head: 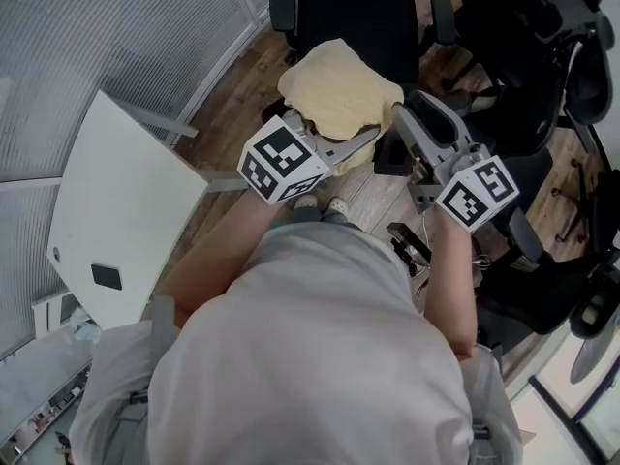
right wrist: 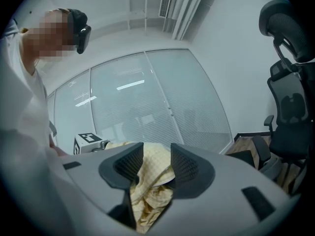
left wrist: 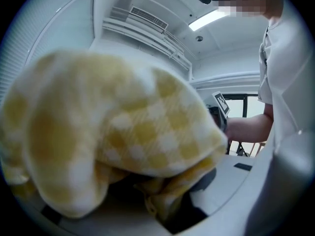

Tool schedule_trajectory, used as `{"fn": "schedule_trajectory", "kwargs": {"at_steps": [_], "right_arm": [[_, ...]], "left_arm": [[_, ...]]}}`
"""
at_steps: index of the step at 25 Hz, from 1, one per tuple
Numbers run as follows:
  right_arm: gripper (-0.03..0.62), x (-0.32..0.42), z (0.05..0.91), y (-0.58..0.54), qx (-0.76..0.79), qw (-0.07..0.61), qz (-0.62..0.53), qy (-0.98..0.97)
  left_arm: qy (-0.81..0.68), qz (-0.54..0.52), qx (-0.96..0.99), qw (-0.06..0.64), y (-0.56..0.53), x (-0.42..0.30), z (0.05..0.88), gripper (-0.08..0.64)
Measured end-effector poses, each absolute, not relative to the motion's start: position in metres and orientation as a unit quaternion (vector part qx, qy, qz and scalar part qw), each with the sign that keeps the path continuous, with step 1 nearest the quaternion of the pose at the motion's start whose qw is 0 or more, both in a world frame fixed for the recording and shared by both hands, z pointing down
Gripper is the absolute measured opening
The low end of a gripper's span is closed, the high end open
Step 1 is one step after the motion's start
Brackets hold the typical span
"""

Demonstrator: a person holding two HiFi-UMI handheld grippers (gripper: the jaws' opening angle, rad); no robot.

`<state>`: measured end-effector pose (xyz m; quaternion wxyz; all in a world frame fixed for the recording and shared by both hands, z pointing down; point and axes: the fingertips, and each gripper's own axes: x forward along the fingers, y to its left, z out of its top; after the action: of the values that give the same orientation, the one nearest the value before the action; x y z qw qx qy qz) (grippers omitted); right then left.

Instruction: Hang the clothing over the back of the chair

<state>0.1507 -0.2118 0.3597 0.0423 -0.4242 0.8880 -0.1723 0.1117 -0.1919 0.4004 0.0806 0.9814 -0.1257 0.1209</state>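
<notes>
Seen from above, a person holds a bundled yellow checked clothing [head: 339,90] just over a black office chair [head: 358,17]. The left gripper [head: 371,134] pinches a fold of it, and fabric drapes over its jaws. The right gripper [right wrist: 156,151] has its jaws spread, with loose cloth between the ribbed pads. A white desk [head: 126,211] stands to the left.

Floor: wood planks [head: 228,105]. Walls: glazed partitions with horizontal blinds [head: 87,37]. Ceiling: white, fitted with one lit strip light [left wrist: 209,18] and a slotted air vent [left wrist: 147,17]. Furniture: a white table [head: 126,211] at left (a small dark rectangle [head: 107,277] lies on its top); black office chairs [head: 542,66] grouped at right.
</notes>
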Motion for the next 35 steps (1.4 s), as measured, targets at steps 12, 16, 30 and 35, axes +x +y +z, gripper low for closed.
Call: {"fn": "schedule_trajectory", "kwargs": {"at_steps": [12, 16, 30, 35], "right_arm": [[0.249, 0.119, 0.370, -0.216, -0.381, 0.008, -0.203, 0.902], [0.247, 0.106, 0.377, -0.218, -0.373, -0.029, -0.203, 0.905], [0.069, 0.095, 0.364, -0.217, -0.362, -0.046, -0.196, 0.910], [0.057, 0.099, 0.348, -0.220, -0.390, -0.026, -0.162, 0.906]], "left_arm": [[-0.111, 0.134, 0.983, 0.056, -0.183, 0.115, 0.404, 0.217], [-0.109, 0.140, 0.983, 0.053, -0.182, 0.115, 0.406, 0.239], [-0.118, 0.139, 0.982, 0.058, -0.183, 0.116, 0.401, 0.251], [-0.121, 0.130, 0.983, 0.045, -0.185, 0.117, 0.390, 0.265]]}}
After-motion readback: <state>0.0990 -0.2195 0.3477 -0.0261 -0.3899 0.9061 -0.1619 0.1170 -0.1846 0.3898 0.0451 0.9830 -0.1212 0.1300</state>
